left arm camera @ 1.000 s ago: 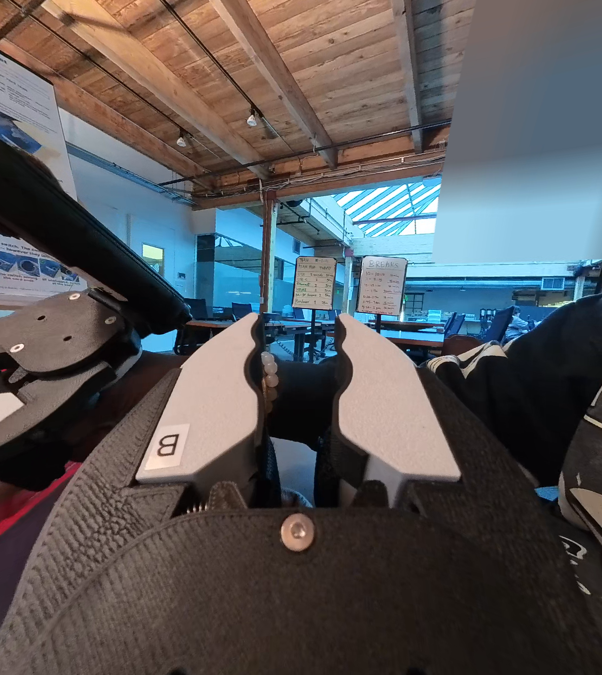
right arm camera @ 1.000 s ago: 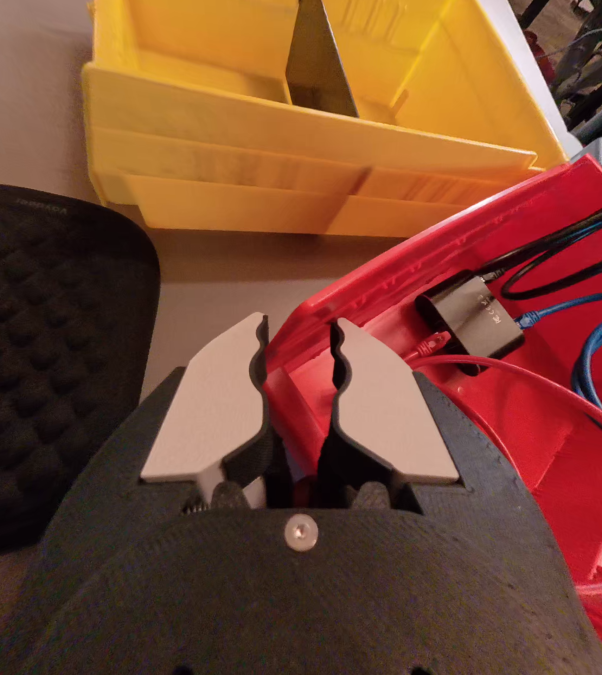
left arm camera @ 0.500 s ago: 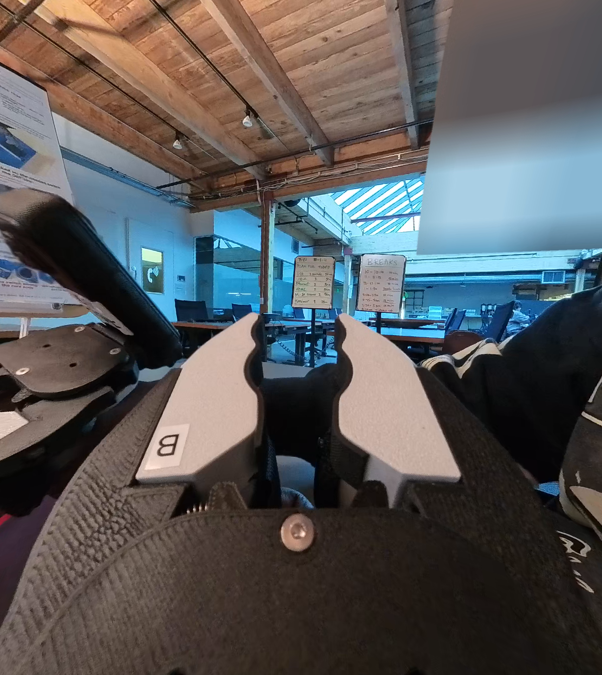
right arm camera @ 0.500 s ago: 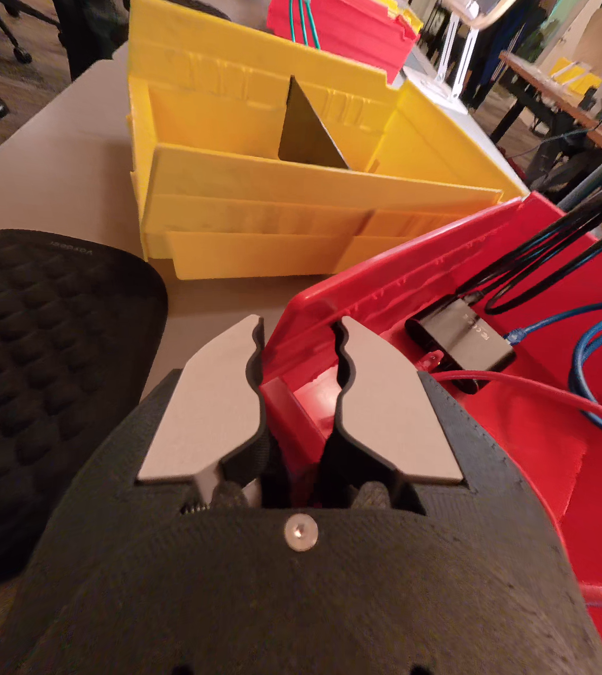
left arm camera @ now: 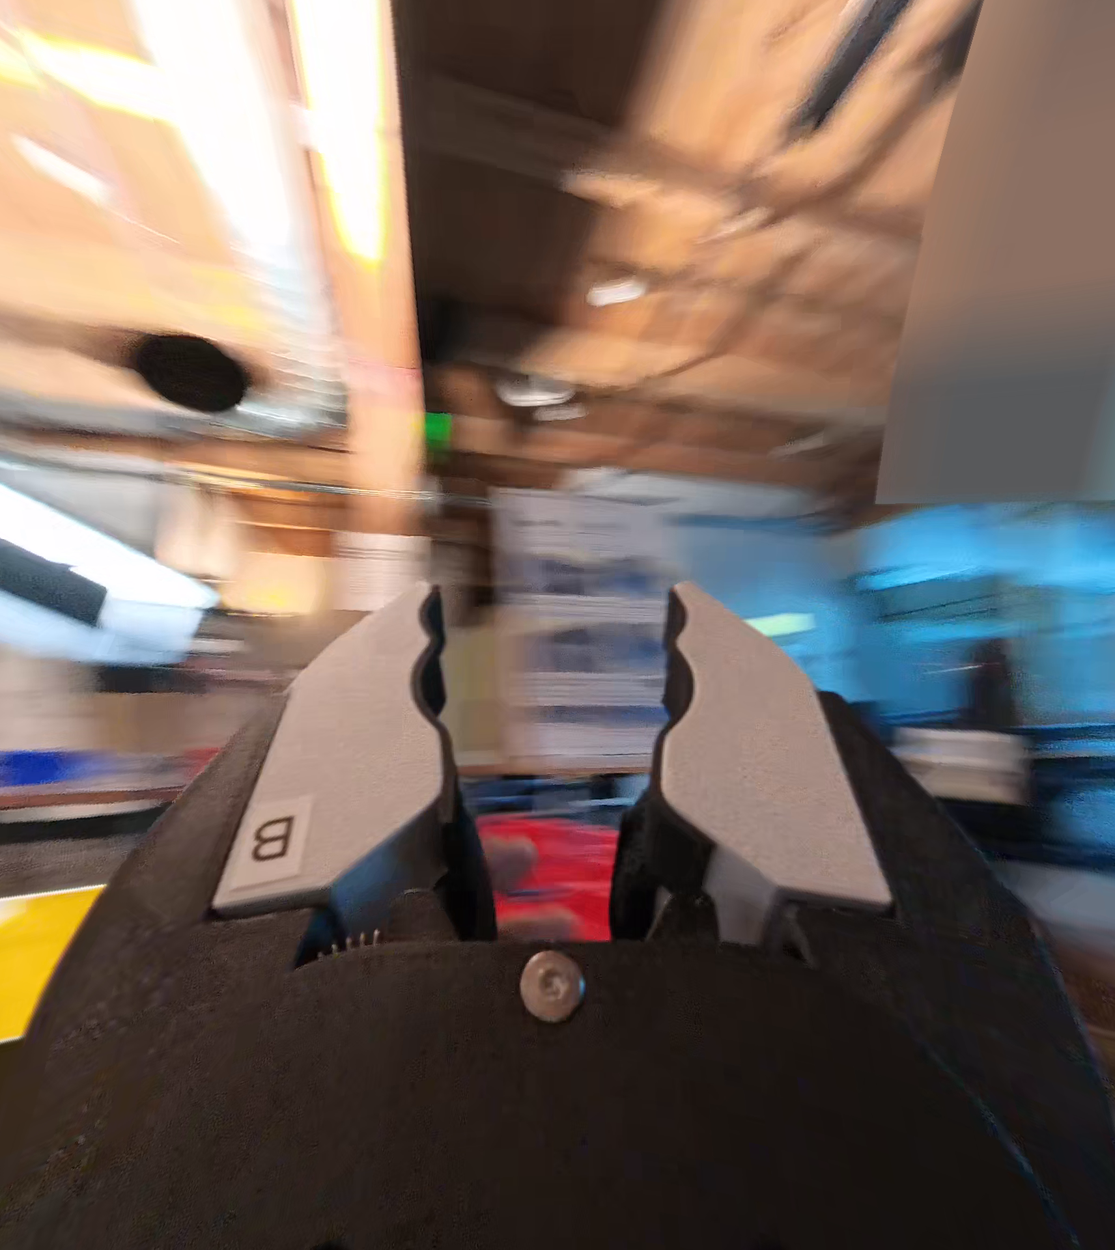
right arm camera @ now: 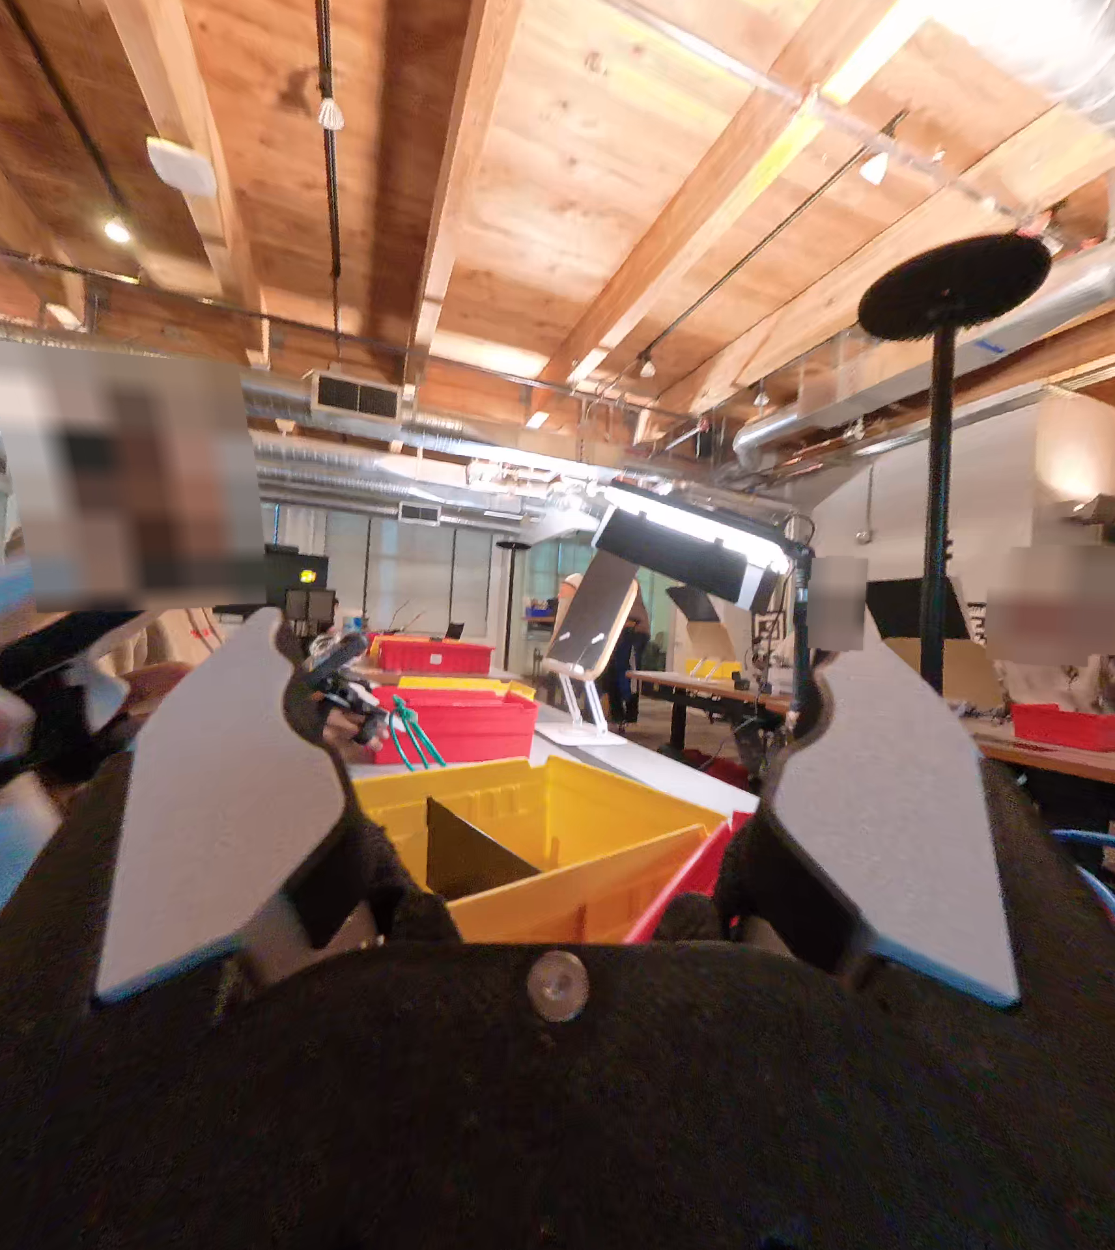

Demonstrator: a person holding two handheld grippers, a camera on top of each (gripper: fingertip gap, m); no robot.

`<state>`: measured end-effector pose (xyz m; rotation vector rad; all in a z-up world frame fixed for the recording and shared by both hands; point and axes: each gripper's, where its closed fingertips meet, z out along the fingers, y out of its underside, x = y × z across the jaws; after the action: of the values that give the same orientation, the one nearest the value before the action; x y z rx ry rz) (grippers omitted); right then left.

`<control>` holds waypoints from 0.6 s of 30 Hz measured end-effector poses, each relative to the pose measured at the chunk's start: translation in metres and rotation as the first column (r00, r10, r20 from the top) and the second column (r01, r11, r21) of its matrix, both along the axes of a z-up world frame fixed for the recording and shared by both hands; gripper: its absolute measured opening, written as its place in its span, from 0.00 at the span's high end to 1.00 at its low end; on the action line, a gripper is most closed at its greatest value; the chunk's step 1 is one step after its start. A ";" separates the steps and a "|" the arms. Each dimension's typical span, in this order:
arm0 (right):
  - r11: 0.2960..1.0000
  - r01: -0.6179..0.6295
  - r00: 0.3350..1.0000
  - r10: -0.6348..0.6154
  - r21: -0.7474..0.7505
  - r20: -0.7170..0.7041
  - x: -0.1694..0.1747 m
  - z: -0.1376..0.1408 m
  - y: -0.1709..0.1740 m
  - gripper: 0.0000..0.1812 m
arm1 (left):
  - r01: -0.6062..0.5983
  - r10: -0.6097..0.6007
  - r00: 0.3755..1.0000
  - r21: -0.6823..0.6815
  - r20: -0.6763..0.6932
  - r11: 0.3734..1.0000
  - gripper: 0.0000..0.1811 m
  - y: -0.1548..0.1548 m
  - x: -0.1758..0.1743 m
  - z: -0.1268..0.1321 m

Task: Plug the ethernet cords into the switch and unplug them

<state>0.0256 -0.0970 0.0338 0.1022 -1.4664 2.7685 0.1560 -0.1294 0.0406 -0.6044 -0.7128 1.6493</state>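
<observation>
My right gripper point(right arm camera: 551, 683) is wide open and empty, my left gripper point(left arm camera: 551, 666) half open. Blue cords point(right arm camera: 1113, 872) lie low right; switch not visible. Next I must lower both to them.

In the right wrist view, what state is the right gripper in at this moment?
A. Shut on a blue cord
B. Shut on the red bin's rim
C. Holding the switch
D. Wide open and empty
D: the right gripper has its fingers spread far apart, with only the yellow bin visible beyond the gap.
</observation>
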 end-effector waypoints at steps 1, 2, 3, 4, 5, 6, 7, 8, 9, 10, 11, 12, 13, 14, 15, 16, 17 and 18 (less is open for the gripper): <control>1.000 0.011 1.000 -0.011 -0.023 -0.002 0.007 0.001 0.003 0.29 | -0.155 0.155 0.987 -0.006 0.030 0.988 0.63 -0.031 0.013 0.002; 0.999 0.029 1.000 -0.029 -0.041 -0.007 0.015 0.001 0.005 0.36 | -0.301 0.301 0.951 -0.008 0.078 0.954 0.61 -0.062 0.027 -0.001; 0.998 0.045 0.999 -0.046 -0.048 -0.017 0.025 -0.001 0.006 0.42 | -0.417 0.413 0.900 0.000 0.140 0.909 0.58 -0.093 0.039 -0.008; 0.998 0.043 0.999 -0.044 -0.044 -0.030 0.037 -0.007 0.005 0.46 | -0.492 0.479 0.853 0.013 0.209 0.870 0.57 -0.119 0.050 -0.019; 0.999 0.025 0.999 -0.025 -0.021 -0.043 0.051 -0.014 0.000 0.47 | -0.523 0.495 0.821 0.029 0.283 0.852 0.57 -0.141 0.056 -0.033; 1.000 0.010 0.999 -0.009 0.026 -0.040 0.062 -0.025 -0.008 0.49 | -0.525 0.473 0.801 0.051 0.367 0.849 0.57 -0.158 0.057 -0.051; 0.996 0.009 1.000 -0.007 0.091 -0.018 0.068 -0.038 -0.017 0.49 | -0.518 0.429 0.779 0.082 0.458 0.852 0.56 -0.173 0.056 -0.071; 0.987 0.002 1.000 -0.004 0.160 0.014 0.072 -0.052 -0.028 0.49 | -0.507 0.373 0.750 0.112 0.546 0.855 0.56 -0.185 0.054 -0.092; 0.975 -0.005 0.999 -0.006 0.224 0.047 0.074 -0.066 -0.038 0.47 | -0.499 0.319 0.715 0.134 0.622 0.856 0.55 -0.193 0.052 -0.113; 0.959 -0.002 0.998 -0.017 0.284 0.064 0.074 -0.080 -0.048 0.46 | -0.500 0.281 0.679 0.147 0.678 0.854 0.55 -0.200 0.051 -0.130; 0.937 0.017 0.997 -0.040 0.348 0.059 0.074 -0.095 -0.058 0.46 | -0.504 0.260 0.650 0.148 0.714 0.851 0.55 -0.205 0.051 -0.143; 0.911 0.042 0.997 -0.063 0.409 0.037 0.073 -0.110 -0.067 0.46 | -0.501 0.247 0.632 0.144 0.734 0.854 0.55 -0.207 0.048 -0.152; 0.889 0.064 0.996 -0.082 0.454 0.021 0.073 -0.120 -0.074 0.47 | -0.491 0.233 0.623 0.141 0.747 0.860 0.55 -0.208 0.045 -0.159; 0.875 0.084 0.995 -0.096 0.476 0.001 0.074 -0.122 -0.077 0.51 | -0.481 0.223 0.623 0.142 0.750 0.865 0.55 -0.207 0.042 -0.163; 0.867 0.110 0.993 -0.114 0.485 -0.021 0.074 -0.122 -0.081 0.53 | -0.468 0.217 0.628 0.140 0.748 0.873 0.56 -0.207 0.039 -0.165; 0.856 0.130 0.991 -0.126 0.500 -0.043 0.075 -0.123 -0.085 0.53 | -0.455 0.212 0.628 0.132 0.748 0.880 0.57 -0.206 0.035 -0.167; 0.838 0.144 0.989 -0.131 0.526 -0.062 0.076 -0.127 -0.089 0.54 | -0.452 0.213 0.617 0.119 0.758 0.884 0.59 -0.205 0.033 -0.168; 0.815 0.160 0.987 -0.142 0.557 -0.076 0.076 -0.133 -0.093 0.55 | -0.454 0.225 0.606 0.099 0.763 0.886 0.60 -0.204 0.032 -0.169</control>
<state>0.1012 -0.1905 -0.0993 0.0258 -2.1282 2.1139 0.1884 -0.3337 -0.1280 -0.9848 -1.7408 1.5694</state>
